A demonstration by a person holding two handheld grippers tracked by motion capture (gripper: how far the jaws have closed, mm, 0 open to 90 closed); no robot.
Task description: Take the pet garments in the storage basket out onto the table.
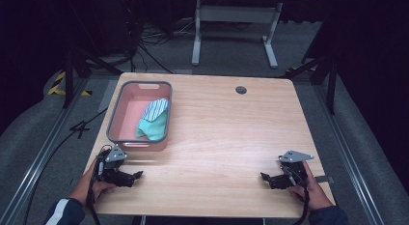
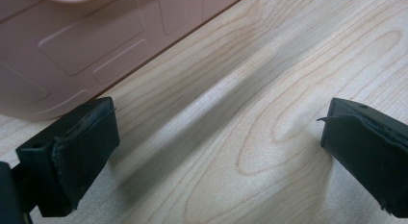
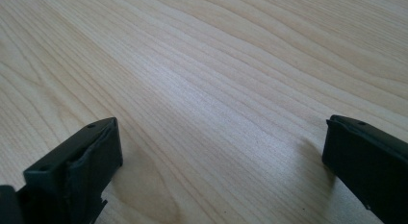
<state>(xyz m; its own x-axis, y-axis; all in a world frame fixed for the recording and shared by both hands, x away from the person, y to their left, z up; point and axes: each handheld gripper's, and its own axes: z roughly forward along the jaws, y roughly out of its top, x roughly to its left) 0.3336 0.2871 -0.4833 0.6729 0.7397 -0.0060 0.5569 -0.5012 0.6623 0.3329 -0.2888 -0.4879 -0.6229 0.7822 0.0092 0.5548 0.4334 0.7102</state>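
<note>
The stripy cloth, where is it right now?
In the high view, the striped cloth lies inside the pink bin at the table's far left, on top of a teal cloth, ahead of the left gripper.

No text, label, brand or number can be read on anything here; the high view is perhaps too coarse to show small print.

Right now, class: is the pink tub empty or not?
Not empty: the pink tub holds a striped cloth and a teal cloth.
</note>
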